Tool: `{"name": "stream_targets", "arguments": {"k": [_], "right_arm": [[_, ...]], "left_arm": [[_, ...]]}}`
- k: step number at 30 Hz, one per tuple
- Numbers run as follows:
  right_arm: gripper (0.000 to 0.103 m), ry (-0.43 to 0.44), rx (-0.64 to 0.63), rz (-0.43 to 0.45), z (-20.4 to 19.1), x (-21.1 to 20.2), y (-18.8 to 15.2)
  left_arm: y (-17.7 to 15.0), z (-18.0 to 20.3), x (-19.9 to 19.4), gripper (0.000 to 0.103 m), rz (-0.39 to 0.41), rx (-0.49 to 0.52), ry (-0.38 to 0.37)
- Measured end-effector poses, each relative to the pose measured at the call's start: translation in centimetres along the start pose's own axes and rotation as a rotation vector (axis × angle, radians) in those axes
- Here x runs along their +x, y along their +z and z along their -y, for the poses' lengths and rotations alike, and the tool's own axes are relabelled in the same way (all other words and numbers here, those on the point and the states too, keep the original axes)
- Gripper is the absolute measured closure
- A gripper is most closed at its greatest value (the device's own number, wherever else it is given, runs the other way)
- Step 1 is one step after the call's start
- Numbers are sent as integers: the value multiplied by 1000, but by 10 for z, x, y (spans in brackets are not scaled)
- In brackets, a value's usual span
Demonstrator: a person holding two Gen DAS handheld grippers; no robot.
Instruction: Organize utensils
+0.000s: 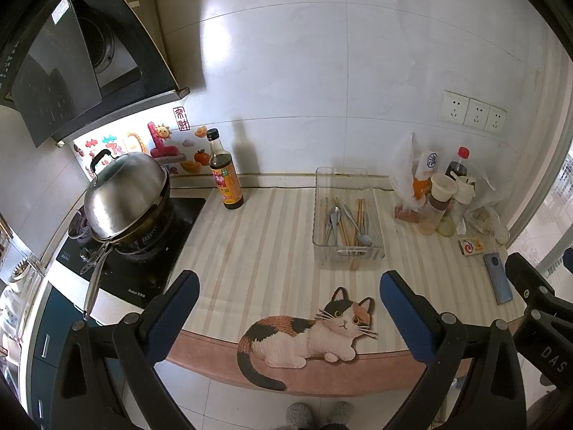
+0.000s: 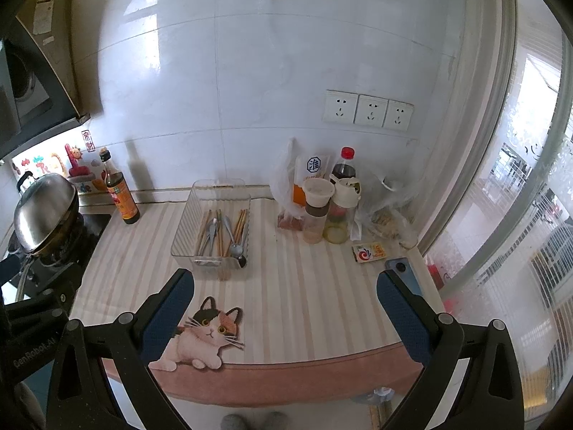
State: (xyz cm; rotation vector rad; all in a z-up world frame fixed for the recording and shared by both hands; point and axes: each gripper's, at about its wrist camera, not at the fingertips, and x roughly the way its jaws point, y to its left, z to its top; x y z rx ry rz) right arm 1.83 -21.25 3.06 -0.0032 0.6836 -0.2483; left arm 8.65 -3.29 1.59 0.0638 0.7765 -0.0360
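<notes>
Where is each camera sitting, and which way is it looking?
Left wrist view: sits on the left claw, looks forward over the counter at the clear bin of spoons and chopsticks; its own open fingers and the right claw at the right edge show.
Right wrist view: sits on the right claw, faces the same bin; its open fingers show.
Both share the bin, cat mat and sauce bottle.

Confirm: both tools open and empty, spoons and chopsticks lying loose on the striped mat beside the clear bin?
Not quite. The spoons and chopsticks lie inside the clear bin, not loose on the striped mat; both wrist views show this. The rest holds: left tool and right tool are open and empty.
</notes>
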Motion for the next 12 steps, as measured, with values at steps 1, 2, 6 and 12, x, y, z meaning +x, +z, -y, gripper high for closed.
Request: {"name": "stream_targets", "arguments": {"k": [1,2,6,12], "right_arm": [[0,-1,-1,0,0,0,0],[0,-2,0,0,0,0,0],[0,-4,2,2,0,0,0],[0,-5,6,3,-1,1,2]], "left_arm": [[0,0,0,0,0,0,2],[0,0,0,0,1,-1,4],[2,0,0,0,2,-3,6],[6,2,1,0,5,-2,8]]}}
